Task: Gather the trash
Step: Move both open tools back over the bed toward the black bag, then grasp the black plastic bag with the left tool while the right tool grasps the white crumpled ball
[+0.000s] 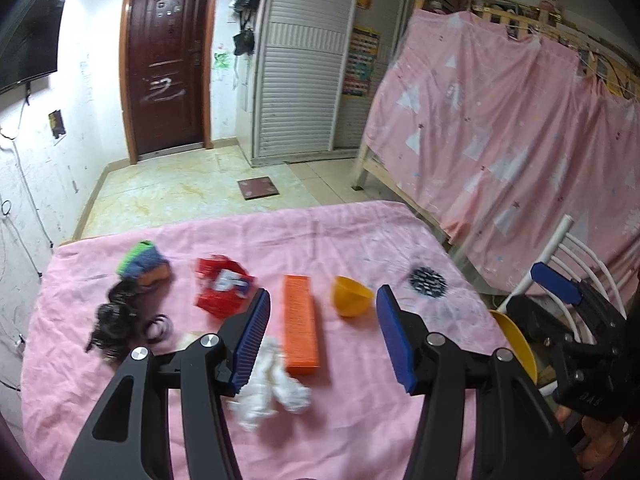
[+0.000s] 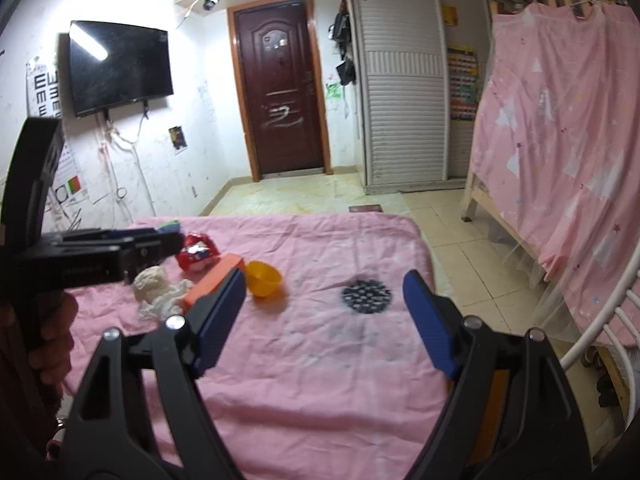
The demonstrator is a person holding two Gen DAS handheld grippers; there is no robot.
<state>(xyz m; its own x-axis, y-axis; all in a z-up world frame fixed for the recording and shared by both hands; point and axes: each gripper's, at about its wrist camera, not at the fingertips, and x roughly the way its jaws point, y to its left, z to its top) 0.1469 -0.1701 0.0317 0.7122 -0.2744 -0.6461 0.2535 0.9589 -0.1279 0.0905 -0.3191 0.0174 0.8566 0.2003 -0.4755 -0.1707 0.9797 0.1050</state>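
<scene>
Black hair ties (image 1: 158,326) show only from the left claw (image 1: 322,336), half-spread and empty like the wider right claw (image 2: 324,320).

The left tongs (image 1: 323,322) cover part of the white tissue (image 1: 276,384) beside the orange box (image 1: 301,324). The yellow bin (image 1: 516,344) is mostly hidden. In the right view, the box's near end hides behind a finger (image 2: 218,320).

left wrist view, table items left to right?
Black hair ties → sponges → red wrapper → orange box → yellow bowl → black patterned disc. Crumpled tissue lies nearer the camera, overlapping the wrapper-to-box span, so it is left out of the order.
</scene>
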